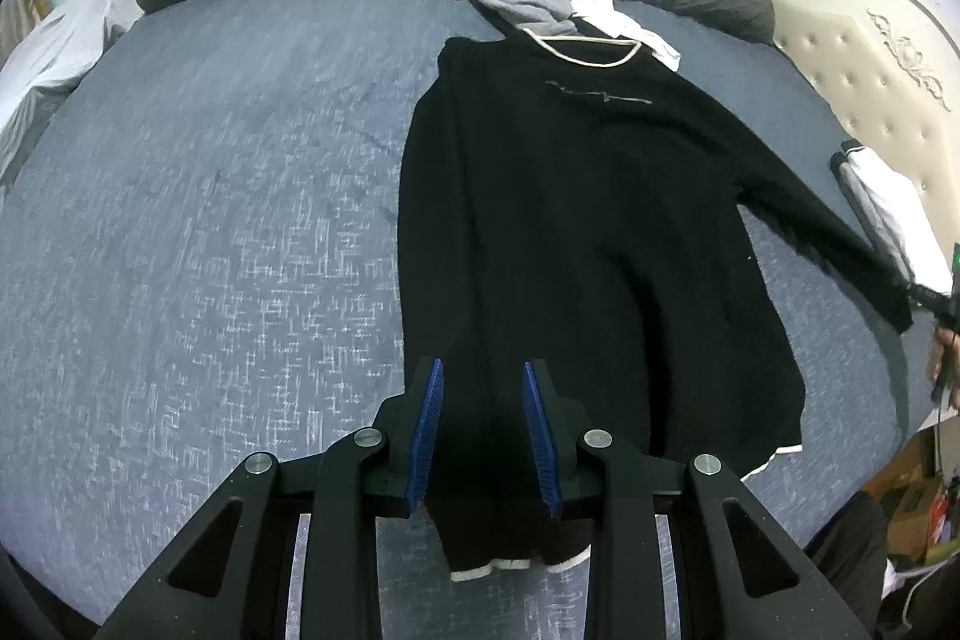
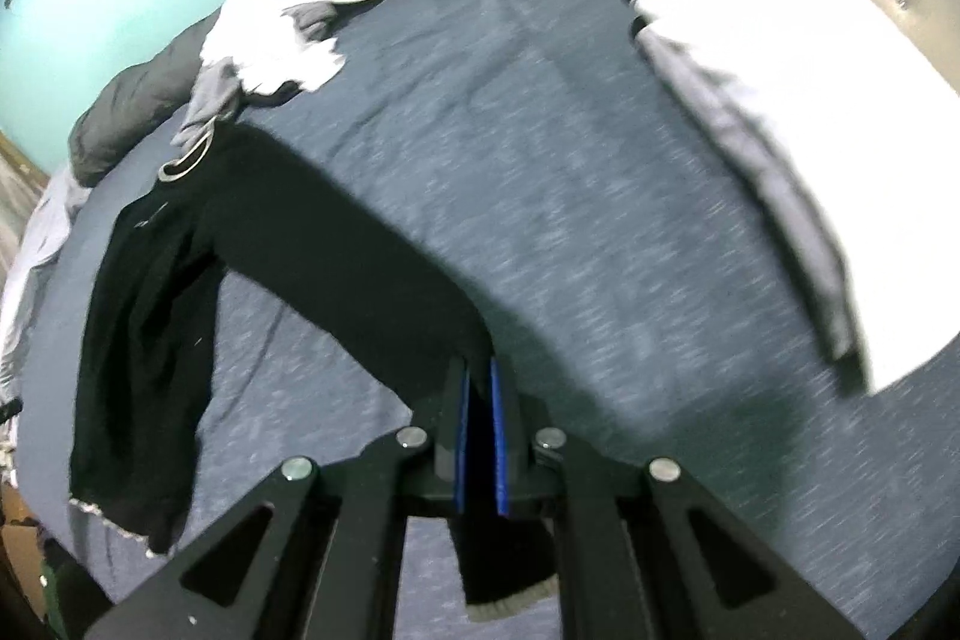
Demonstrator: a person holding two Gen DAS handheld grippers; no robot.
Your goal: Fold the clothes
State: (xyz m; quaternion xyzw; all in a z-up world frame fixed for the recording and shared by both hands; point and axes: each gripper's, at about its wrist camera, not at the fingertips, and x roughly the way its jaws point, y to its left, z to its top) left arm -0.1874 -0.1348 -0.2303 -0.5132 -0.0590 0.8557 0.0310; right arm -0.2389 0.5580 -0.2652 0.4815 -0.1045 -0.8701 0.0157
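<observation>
One sleeve of the black sweater (image 1: 576, 220) lies folded over its body mid-bed (image 1: 210, 220); left gripper (image 1: 483, 436) hovers released. Right gripper (image 2: 480, 436) clenches the other cuff (image 2: 504, 574) — a tug risks dragging the body askew.

Even indoor light, heavy fisheye bending at edges, right wrist view motion-blurred, whites overexposed

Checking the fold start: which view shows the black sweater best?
Left wrist: the sweater lies nearly whole on the bed, collar to hem, one sleeve stretched out. The right wrist view, blurred, shows mainly that sleeve running into the right gripper, with the body bunched at the side.
</observation>
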